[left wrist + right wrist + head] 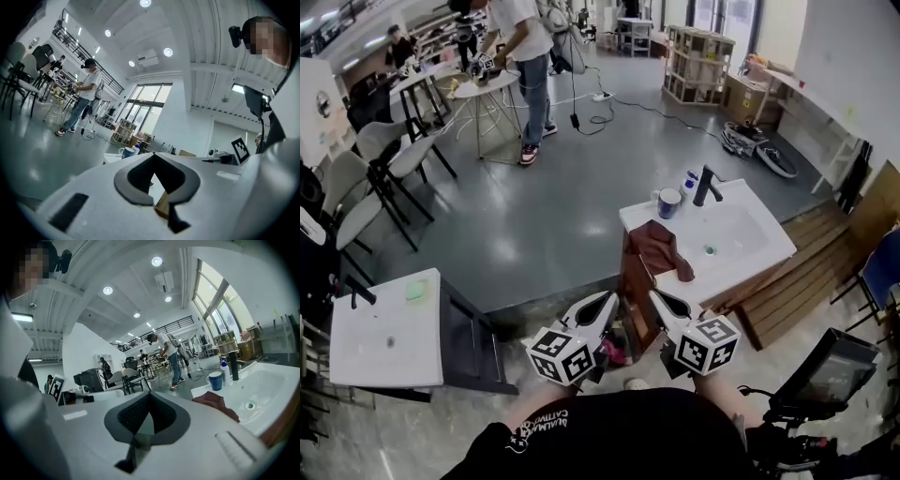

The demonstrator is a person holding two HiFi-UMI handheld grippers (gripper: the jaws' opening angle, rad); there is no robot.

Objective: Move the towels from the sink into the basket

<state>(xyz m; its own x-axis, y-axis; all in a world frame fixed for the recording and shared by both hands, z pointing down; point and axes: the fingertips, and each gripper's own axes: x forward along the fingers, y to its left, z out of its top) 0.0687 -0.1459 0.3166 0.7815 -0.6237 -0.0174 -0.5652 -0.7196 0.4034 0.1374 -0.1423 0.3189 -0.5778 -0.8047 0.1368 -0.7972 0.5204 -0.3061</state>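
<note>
We stand in a large workshop with a glossy grey floor (544,225). A white rectangular sink (750,239) on a wooden stand sits ahead, to our right. A dark reddish-brown towel (661,248) is draped over its near left rim. Its length runs slantwise along that rim, from beside the blue mug (669,202) toward the near corner. Our left gripper (612,298) and right gripper (655,296) are both closed tight and empty, short of the towel.

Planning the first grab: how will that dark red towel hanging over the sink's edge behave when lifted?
Probably floppy: the towel droops in folds over the sink rim, so it should sag from one pinch. Likely light, though a hanging corner may drag across the rim.
</note>
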